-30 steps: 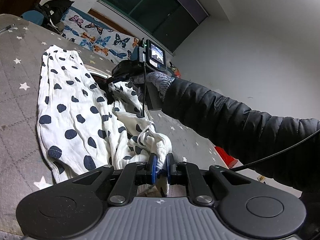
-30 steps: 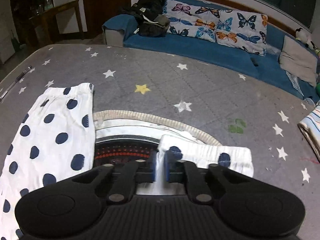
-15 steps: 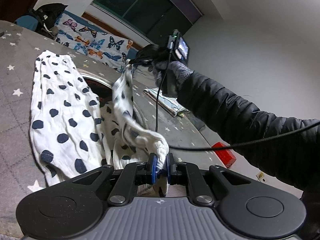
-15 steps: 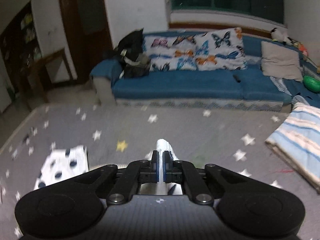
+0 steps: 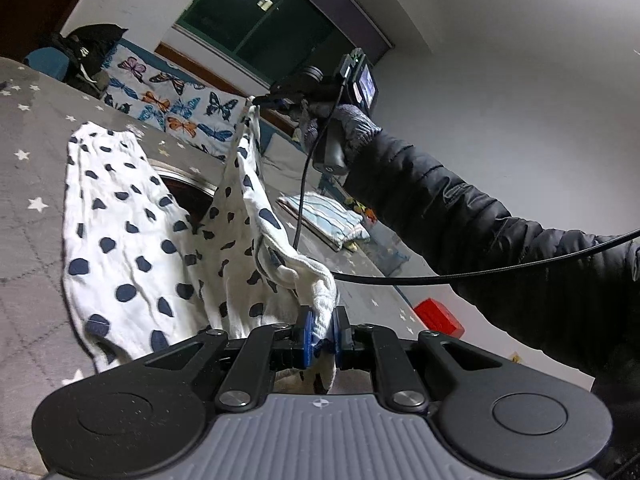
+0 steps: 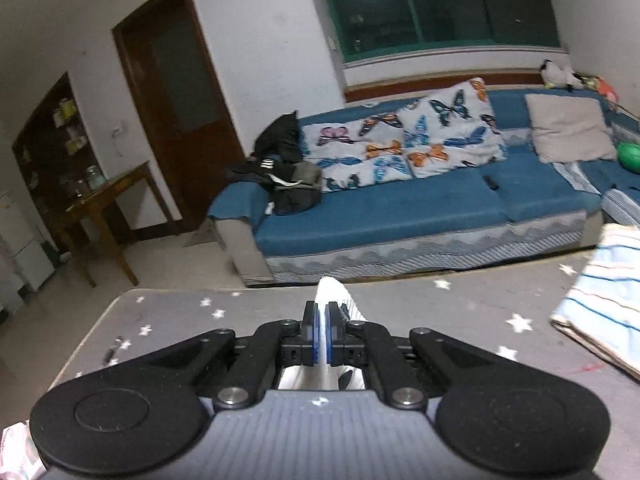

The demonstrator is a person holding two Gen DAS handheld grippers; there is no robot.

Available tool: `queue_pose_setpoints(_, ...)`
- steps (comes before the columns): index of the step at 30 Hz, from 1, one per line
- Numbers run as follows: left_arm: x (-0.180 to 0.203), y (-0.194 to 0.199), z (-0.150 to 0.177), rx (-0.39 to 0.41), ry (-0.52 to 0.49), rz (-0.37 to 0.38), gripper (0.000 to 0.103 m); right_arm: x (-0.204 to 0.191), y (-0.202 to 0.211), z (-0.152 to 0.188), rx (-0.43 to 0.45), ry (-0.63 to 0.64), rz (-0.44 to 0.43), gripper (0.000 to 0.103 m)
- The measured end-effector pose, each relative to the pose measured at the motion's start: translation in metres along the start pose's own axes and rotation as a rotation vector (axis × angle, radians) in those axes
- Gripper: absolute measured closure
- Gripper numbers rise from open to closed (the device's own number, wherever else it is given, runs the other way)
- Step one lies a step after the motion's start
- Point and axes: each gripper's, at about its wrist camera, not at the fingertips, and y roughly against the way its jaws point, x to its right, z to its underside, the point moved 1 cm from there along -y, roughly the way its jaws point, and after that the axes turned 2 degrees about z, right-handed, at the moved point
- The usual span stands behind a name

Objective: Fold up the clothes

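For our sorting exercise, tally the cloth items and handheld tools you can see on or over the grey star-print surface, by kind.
Polka-dot garment: 1
Striped folded cloth: 1
Tools: 2, left tool and right tool, each shut on the polka-dot garment
Total: 4
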Motion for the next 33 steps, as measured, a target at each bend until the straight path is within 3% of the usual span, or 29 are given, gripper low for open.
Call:
queue_pose_setpoints(9,-0.016,0.023,0.008,0.041,0.073,-0.058,0.092,-0.085,-0.045,0.01,-0.048,0.091,-0.068,0.1)
queue_pose_setpoints(20,-0.035,0.042,0.015,0.05,0.153,-0.137,0.092,-0.175,-0.102,0.063,-0.159,0.218,-0.133,0.1)
queue_pose_setpoints(25,-0.036,0.047,0.016,0.048,0.169,-0.161,0.091,-0.197,-0.109,0.083,-0.203,0.25,-0.177,0.094)
queue_pose_setpoints(31,-0.033,0.051,0.018,0.044,0.158,-0.171,0.088,-0.196,-0.087,0.08,-0.202,0.278,-0.204,0.092)
queue_pose_setpoints(33,-0.032,0.051,0.019,0.041,0.152,-0.175,0.087,-0.189,-0.077,0.075,-0.195,0.277,-0.199,0.085)
